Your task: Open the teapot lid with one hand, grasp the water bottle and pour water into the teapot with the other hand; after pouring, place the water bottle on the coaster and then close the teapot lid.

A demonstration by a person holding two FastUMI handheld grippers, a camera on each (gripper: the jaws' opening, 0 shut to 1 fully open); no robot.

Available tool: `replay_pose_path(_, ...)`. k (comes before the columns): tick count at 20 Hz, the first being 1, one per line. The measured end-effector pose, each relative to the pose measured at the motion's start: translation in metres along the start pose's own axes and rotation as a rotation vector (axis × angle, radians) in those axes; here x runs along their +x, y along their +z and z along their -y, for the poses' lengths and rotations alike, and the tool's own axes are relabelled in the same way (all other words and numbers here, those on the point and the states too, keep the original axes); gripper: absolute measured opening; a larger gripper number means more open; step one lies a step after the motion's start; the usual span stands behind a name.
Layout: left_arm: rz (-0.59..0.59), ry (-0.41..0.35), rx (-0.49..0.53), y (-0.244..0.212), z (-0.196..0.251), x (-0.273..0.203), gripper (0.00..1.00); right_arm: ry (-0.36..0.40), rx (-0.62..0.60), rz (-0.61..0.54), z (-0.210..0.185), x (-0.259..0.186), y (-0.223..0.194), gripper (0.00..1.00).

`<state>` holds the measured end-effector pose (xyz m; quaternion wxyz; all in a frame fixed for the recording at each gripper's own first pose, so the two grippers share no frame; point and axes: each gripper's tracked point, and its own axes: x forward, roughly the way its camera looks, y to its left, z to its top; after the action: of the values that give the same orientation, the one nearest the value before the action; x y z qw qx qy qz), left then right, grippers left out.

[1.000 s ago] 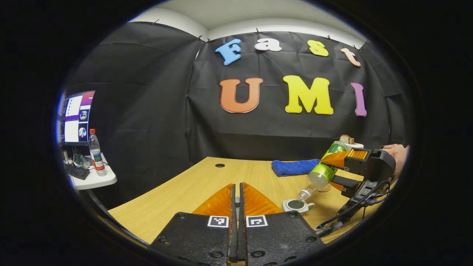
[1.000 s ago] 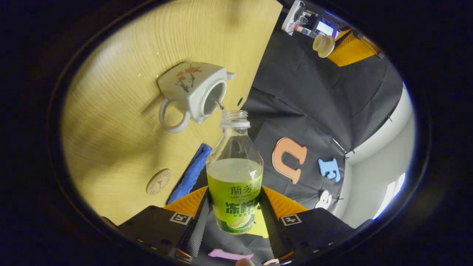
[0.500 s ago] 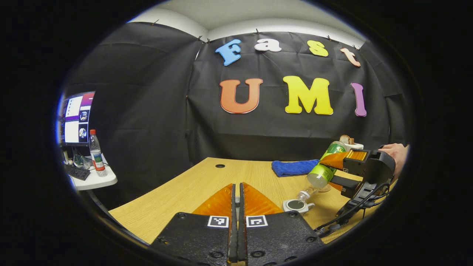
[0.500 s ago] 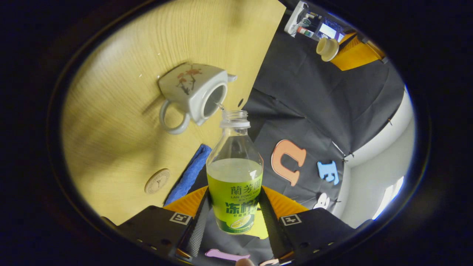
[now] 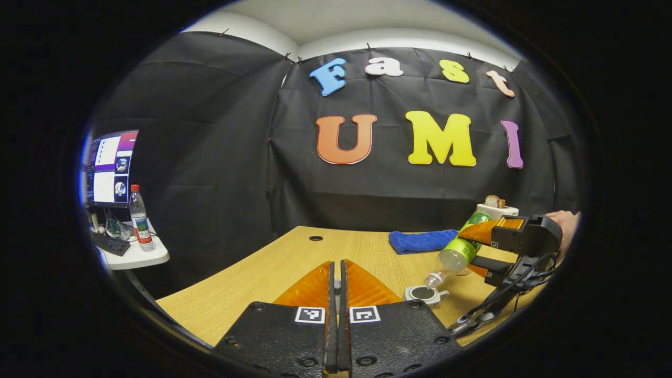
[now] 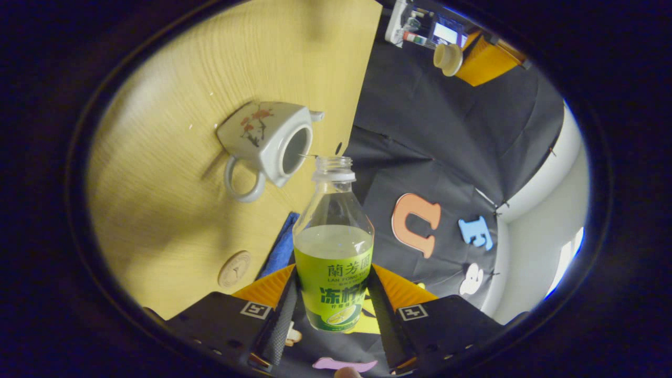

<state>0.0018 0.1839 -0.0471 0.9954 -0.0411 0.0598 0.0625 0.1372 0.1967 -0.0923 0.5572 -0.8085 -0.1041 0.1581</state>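
The white teapot (image 6: pixel 262 139) with a red flower print stands lidless on the wooden table (image 6: pixel 173 210), its mouth dark. My right gripper (image 6: pixel 334 273) is shut on the green-labelled water bottle (image 6: pixel 334 252), which is tipped with its uncapped neck just beside the pot's opening. From the left gripper view, the bottle (image 5: pixel 462 247) slants down toward the teapot (image 5: pixel 422 294) at the right. My left gripper (image 5: pixel 336 268) is shut; in the right gripper view the cream teapot lid (image 6: pixel 448 58) sits at its tips, held off to the side. The round coaster (image 6: pixel 234 269) lies bare near the blue cloth.
A folded blue cloth (image 5: pixel 422 240) lies at the table's back, with a white toaster (image 5: pixel 496 207) behind it. A cable hole (image 5: pixel 315 238) is in the tabletop. At the far left, a side table holds a monitor (image 5: pixel 110 168), a keyboard and a red-capped bottle (image 5: pixel 139 218).
The right gripper and bottle have sunk a little and turned, so the teapot sits farther left in its view. The stream into the pot has thinned to a thread. The left gripper stays shut.
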Motion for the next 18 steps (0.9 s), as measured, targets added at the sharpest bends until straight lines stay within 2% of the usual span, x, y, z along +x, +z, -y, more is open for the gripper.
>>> replay_pose_path(4,-0.006,0.003,0.007,-0.001,0.003,0.000,0.03,0.068,0.196,0.007,-0.014,0.000,0.000,0.75)
replay_pose_path(7,-0.001,-0.002,0.018,0.000,0.007,0.001,0.03,0.126,0.426,0.011,-0.022,-0.003,-0.001,0.72)
replay_pose_path(8,0.000,-0.003,0.020,0.000,0.008,0.000,0.03,0.136,0.509,0.011,-0.020,-0.005,-0.001,0.75)
replay_pose_path(12,0.000,-0.017,0.017,0.001,0.017,0.000,0.03,0.155,0.878,0.010,-0.007,-0.013,-0.014,0.72)
replay_pose_path(15,-0.002,-0.031,0.021,0.000,0.024,0.002,0.03,0.124,1.186,-0.004,0.006,-0.015,-0.036,0.75)
replay_pose_path(18,-0.003,-0.051,0.023,0.000,0.034,0.001,0.03,0.112,1.505,-0.021,0.012,-0.009,-0.061,0.72)
